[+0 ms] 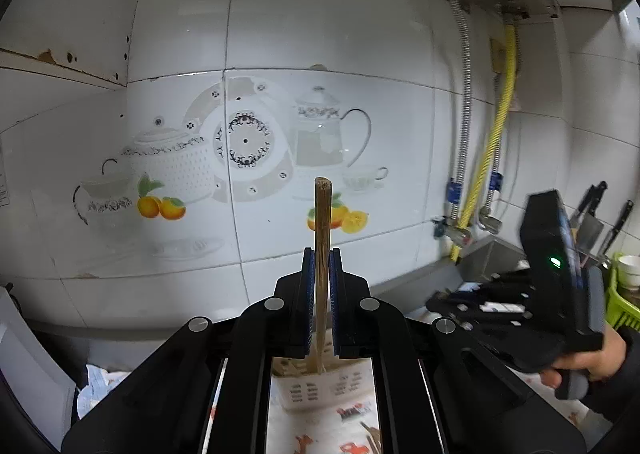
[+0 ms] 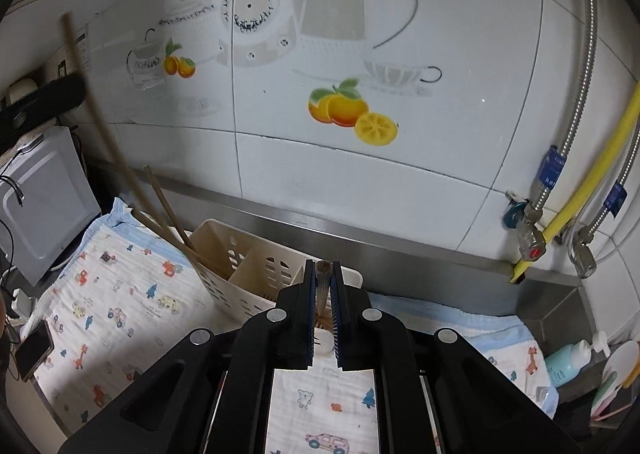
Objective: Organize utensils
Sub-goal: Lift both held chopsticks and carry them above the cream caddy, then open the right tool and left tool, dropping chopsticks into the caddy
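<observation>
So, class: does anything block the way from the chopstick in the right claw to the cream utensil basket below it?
Nothing visible does. The right claw holds its chopstick just above the basket; the chopsticks already inside lean away in the far-left compartment.

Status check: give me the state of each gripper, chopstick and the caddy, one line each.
Left gripper: shut on a brown wooden chopstick, held upright.
Right gripper: shut on a second brown wooden chopstick, seen end on.
Cream slotted plastic utensil caddy: upright on the printed cloth.
Two wooden chopsticks in caddy: leaning left out of its left compartment.
</observation>
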A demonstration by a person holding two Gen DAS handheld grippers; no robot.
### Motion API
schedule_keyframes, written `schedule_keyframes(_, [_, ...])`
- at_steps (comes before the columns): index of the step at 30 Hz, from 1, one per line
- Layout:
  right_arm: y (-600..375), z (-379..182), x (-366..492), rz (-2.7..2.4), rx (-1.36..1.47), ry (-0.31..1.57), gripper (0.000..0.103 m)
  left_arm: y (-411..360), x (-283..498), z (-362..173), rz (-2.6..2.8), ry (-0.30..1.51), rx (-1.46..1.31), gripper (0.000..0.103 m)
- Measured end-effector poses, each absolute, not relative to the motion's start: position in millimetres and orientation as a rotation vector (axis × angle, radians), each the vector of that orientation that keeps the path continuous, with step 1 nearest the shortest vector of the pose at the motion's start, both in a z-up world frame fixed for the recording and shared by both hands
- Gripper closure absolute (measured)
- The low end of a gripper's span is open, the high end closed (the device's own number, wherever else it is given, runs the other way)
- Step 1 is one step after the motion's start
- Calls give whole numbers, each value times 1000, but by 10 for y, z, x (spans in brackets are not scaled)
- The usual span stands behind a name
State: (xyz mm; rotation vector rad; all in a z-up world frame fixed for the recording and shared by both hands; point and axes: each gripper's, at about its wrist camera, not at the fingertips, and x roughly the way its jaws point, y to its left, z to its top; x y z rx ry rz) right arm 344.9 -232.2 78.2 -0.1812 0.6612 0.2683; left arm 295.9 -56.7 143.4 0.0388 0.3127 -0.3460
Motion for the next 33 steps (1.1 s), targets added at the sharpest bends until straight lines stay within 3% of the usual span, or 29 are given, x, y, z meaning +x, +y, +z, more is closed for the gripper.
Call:
schedule_keyframes(26, [-2341,592,3510,270,-193,680,96,-573,3705,649,-278,542,6,97])
schedule_keyframes(33, [-2380,665,3419,265,-181,652,84,-575,3708,603,-268,554,15,97])
